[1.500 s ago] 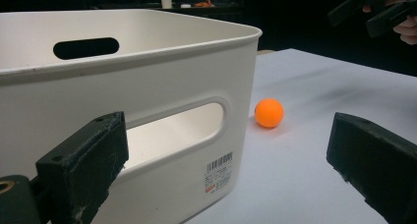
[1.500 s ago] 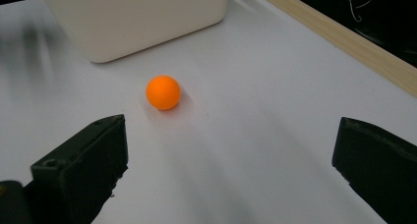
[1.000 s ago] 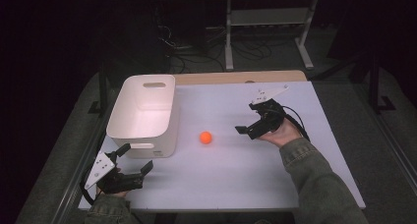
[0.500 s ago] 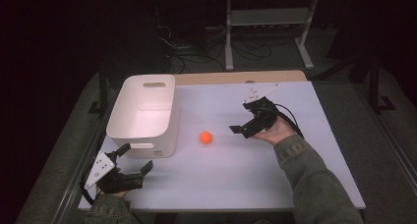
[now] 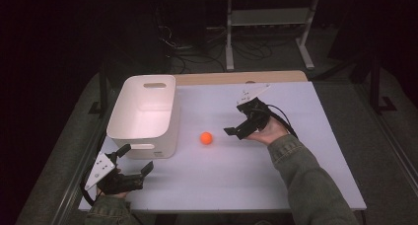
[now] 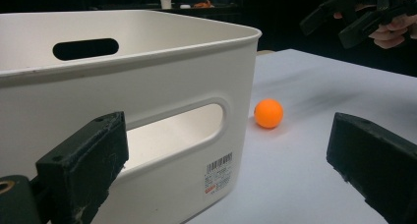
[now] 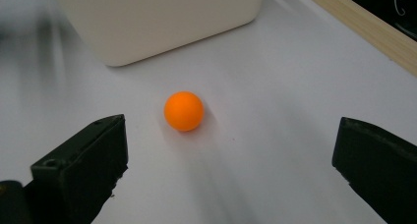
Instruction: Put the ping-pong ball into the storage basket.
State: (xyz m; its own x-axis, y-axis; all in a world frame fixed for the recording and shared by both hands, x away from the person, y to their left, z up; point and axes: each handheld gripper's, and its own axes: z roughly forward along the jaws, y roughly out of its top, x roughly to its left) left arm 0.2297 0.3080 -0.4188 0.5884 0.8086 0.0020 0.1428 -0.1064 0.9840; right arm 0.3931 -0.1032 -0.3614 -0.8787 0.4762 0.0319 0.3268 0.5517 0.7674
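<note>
— How far along is it?

— Barely begun, I'd say. On the left, the left gripper (image 5: 132,164) rests with jaws spread and empty at the table's near edge, just beside the white plastic bin with cut-out handles (image 5: 143,112). The small orange ball (image 5: 206,138) lies on the white tabletop (image 5: 296,185), near the bin's right side, not in it. The right gripper (image 5: 237,124) hovers close, jaws wide and empty. Grasping and binning remain, probably.

— Which way does it point?

— It's round: no long axis, no facing.

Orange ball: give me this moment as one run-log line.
right gripper: open, aimed at orange ball, not touching | ball: on table, outside white bin | left gripper: open, idle by bin
</note>
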